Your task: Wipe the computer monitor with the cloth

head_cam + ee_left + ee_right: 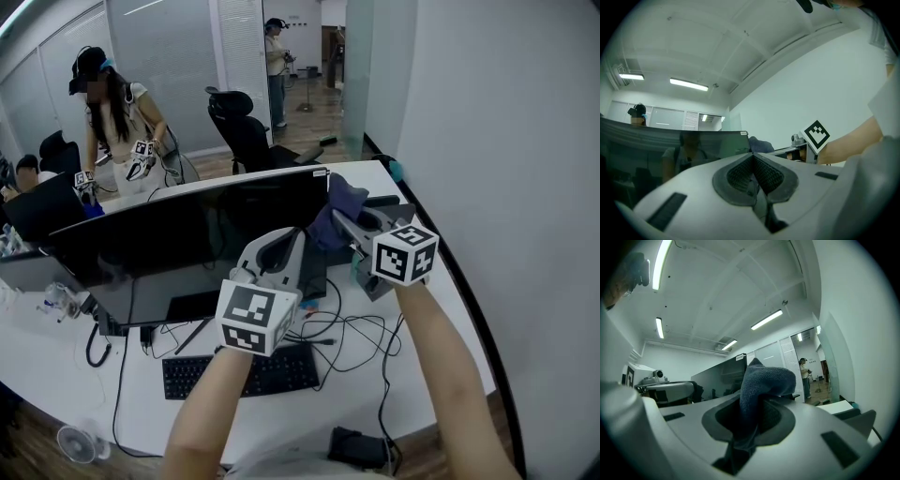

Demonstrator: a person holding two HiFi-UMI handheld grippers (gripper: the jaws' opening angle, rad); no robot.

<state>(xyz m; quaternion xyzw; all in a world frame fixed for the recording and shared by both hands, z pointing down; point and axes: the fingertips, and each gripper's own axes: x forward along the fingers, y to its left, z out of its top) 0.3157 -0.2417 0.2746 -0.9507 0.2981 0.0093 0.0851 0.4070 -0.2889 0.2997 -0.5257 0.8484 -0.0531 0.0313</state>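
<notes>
Bare forearms reach up from the lower edge of the head view, each ending in a white cube printed with black square markers. Ahead of the right cube, the right tool (345, 221) is clamped on a dark blue cloth (339, 199). In the right gripper view the cloth (765, 380) is a soft, nubbly terry fabric, pinched between the ribbed dark pads and bulging up in a rounded fold above them. It sits at the upper right corner of the monitor (187, 239), a wide, thin panel with a glossy black screen; whether the fabric presses on the glass cannot be told.

The left tool (279, 246) hovers in front of the screen's lower right part. Its grey, smooth-shelled jaws are closed together, the mesh-textured pads meeting with nothing between them (753, 174).

Below, the white desk (441, 366) curves along the wall and carries a flat black keyboard (253, 372) and loose black cables (361, 330).
</notes>
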